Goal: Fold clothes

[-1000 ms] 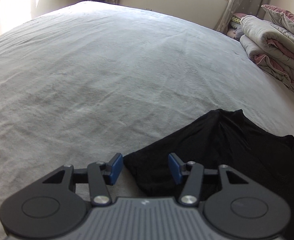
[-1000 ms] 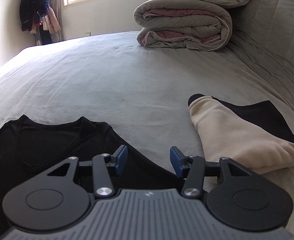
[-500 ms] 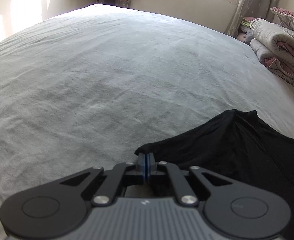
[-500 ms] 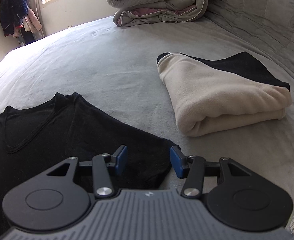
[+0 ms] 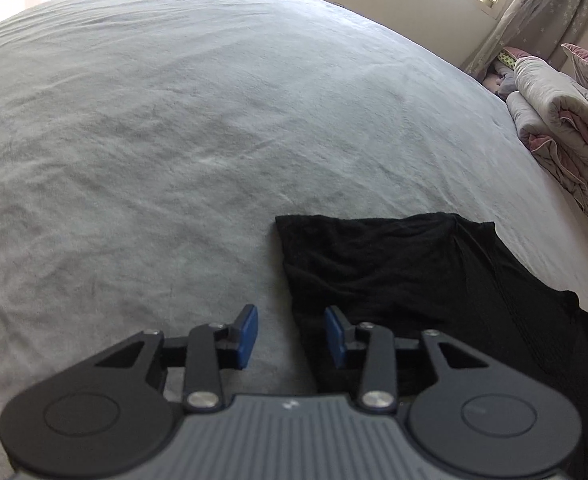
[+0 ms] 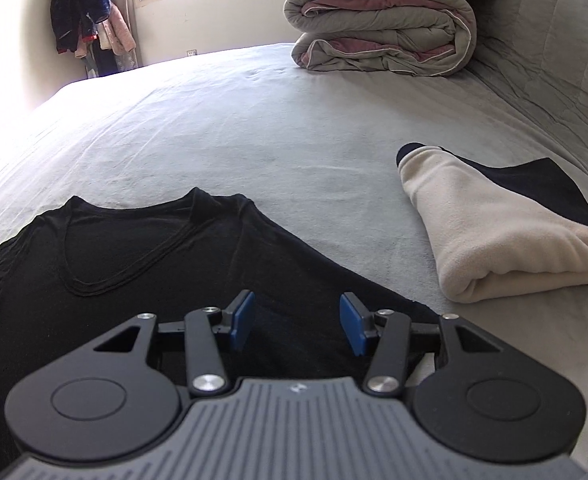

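The bed [image 5: 174, 128] wears a grey cloth cover, matt and softly napped, rumpled into fine creases. The black shirt [image 6: 142, 256] is thin knit cloth – matt, limp, with a stitched neckline. To the right, the cream garment [image 6: 494, 240] looks like fleece, fuzzy and thick. The far comforter [image 6: 382, 36] seems a smooth quilted fabric. The tongs' arms are matt black plastic with shiny metal pins; their pads [image 5: 248, 330] are blue – probably rubbery.

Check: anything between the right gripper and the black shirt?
Nothing visible. The right gripper hangs open directly over the black shirt, with only cloth showing between its jaws. The cream fleece lies off to the side, apart from the shirt.
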